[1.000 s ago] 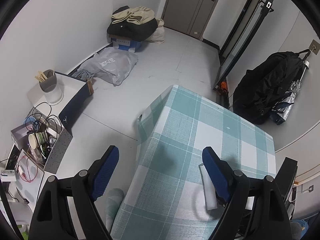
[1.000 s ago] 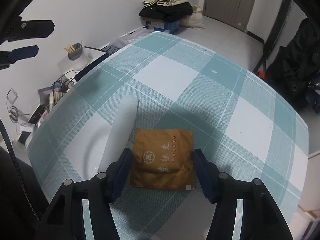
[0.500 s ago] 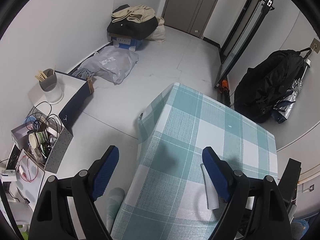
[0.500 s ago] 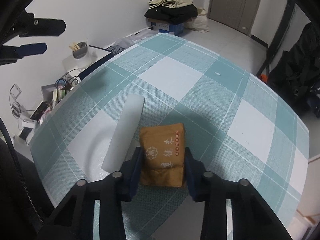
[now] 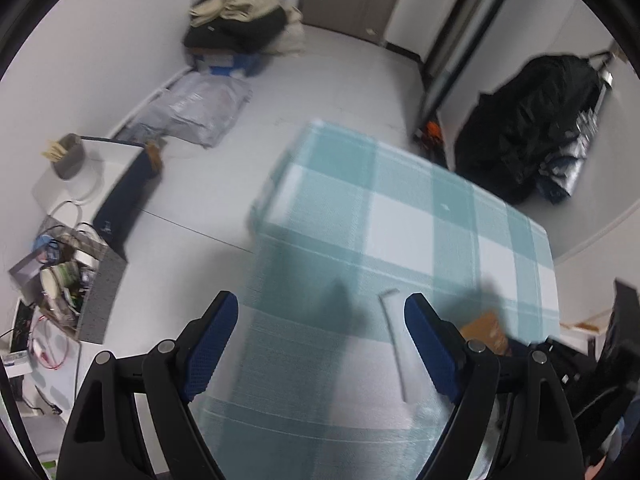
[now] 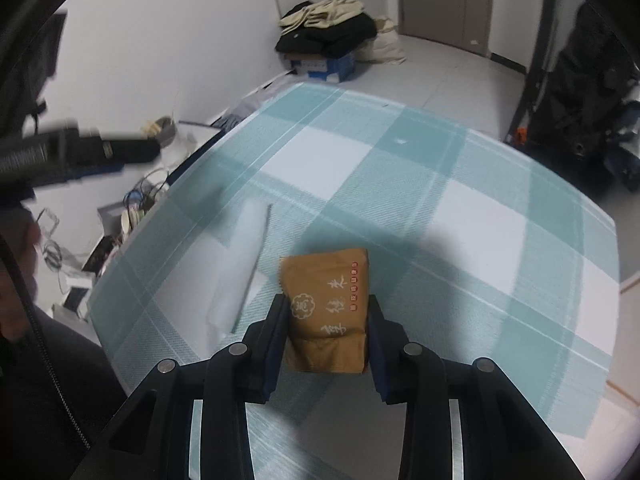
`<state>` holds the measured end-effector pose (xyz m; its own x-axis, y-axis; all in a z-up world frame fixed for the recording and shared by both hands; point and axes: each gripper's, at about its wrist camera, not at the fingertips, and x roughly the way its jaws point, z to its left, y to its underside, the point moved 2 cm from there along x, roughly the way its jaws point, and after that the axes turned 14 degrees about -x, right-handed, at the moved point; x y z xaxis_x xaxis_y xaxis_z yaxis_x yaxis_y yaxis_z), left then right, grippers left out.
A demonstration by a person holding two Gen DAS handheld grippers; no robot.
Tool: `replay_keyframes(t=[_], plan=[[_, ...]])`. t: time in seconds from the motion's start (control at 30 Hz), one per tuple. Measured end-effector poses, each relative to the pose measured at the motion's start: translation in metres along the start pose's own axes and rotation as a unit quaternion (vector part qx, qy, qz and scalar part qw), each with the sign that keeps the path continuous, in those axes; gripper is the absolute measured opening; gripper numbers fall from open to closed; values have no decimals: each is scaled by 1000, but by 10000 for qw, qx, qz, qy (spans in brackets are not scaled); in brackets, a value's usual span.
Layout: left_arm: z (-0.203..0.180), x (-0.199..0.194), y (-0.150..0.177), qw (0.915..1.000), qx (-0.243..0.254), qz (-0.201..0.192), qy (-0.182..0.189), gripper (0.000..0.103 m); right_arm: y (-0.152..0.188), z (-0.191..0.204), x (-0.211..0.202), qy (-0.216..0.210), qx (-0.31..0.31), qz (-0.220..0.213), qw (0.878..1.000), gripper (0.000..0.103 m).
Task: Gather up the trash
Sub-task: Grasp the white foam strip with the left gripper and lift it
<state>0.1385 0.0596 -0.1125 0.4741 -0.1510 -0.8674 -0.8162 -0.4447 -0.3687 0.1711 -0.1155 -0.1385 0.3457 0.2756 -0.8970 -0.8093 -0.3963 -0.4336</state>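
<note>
Across the middle of the room stands a table under a teal-and-white checked tablecloth (image 6: pixel 460 184), the largest item bearing on the work. Only two pieces of rubbish show on or over it.

Item one: a long white strip of foam or paper (image 6: pixel 240 268), lying flat near the table's left edge as the right wrist view has it. It is untouched. The left wrist view shows the same strip (image 5: pixel 394 344) just inside the right-hand finger of the left gripper (image 5: pixel 320 344), which hangs above the cloth with its jaws spread wide and nothing between the pads. That view is blurred, so how close it is to the cloth cannot be judged.

Item two: a brown paper packet (image 6: pixel 328 312) printed with white characters. The right gripper (image 6: pixel 326 332) has just been closing on it, and the packet now sits pinched between both blue pads, creased and narrowed at its lower end. It appears held a little clear of the cloth near the table's near edge, though the gap cannot be confirmed.

No bin or bag for the rubbish is visible in either view.

Assessment: collection is at an early stage. One piece is secured but not yet deposited; the white strip remains to be picked up, probably by the left gripper.
</note>
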Motion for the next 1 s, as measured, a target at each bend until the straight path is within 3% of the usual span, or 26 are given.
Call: replay_keyframes(t=[0.17,0.3,0.47,0.57,0.7,0.77,0.83,1.0], plan=[[-17,24,15,9985,168,525,54,83,9,-25,-18,66,360,-179,9992,35],[-26,36,25,9969,294,727,-68,83,15,-39,-30,132,511,-295,9982,35],[-34,43,31,9970,399,619,-248,83,21,-51,-41,142,659,-421,9968,35],[-43,45,37,9953,722,485,-426,80,25,-55,-49,152,704,-494,9962,35],[-50,47,41,9901,1092,334,-811,62,28,-58,-59,153,733,-599,9954,35],[-51,44,42,9895,1170,283,-801,47,29,-59,-63,187,716,-624,9953,35],[-52,43,42,9891,1242,311,-733,23,31,-60,-67,195,757,-671,9947,35],[-57,40,45,9875,1377,287,-710,12,35,-61,-77,230,842,-761,9933,35]])
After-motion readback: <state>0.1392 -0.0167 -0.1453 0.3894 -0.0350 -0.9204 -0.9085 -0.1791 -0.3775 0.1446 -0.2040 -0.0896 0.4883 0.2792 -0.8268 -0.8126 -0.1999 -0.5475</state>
